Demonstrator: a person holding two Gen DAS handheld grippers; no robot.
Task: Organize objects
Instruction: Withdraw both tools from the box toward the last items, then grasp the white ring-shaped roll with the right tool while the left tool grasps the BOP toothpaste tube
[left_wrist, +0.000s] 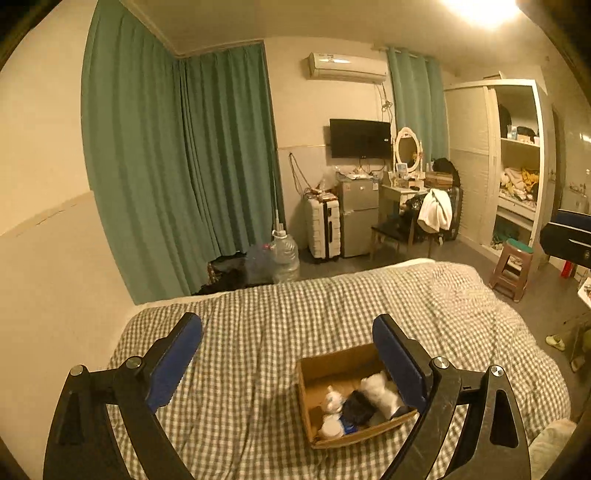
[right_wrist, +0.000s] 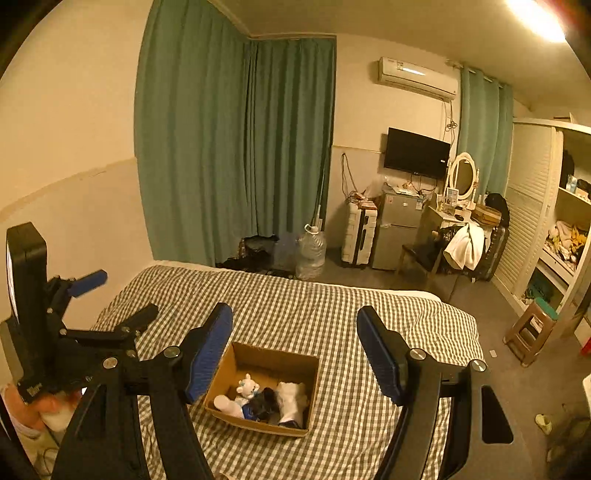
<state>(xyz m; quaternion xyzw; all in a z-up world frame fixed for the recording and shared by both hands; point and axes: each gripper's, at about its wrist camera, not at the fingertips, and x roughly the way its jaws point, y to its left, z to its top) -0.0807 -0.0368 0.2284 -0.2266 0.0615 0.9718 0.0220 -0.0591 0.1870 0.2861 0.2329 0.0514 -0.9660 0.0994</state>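
A grey-and-white checked cover (right_wrist: 295, 310) is lying over the bed, showing beside green curtains (right_wrist: 236, 140). The cardboard box (right_wrist: 266, 354) is showing plain brown, holding a white plush toy (right_wrist: 248, 387), a black item (right_wrist: 264, 404) and a white bundle (right_wrist: 291, 400). The hand-held gripper pads (right_wrist: 207, 354) are showing blue on black arms.

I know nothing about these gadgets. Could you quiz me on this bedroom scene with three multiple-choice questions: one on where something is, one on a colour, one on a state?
1. Where does the cardboard box sit?
A. on the checked bed cover
B. on the floor
C. on the stool

2. What colour are the curtains?
A. red
B. green
C. white

3. How are the right gripper fingers?
A. shut on a toy
B. shut, empty
C. spread open, empty

Answers: 1 A, the box rests on the bed cover. 2 B, they hang green. 3 C, a wide gap holds nothing.
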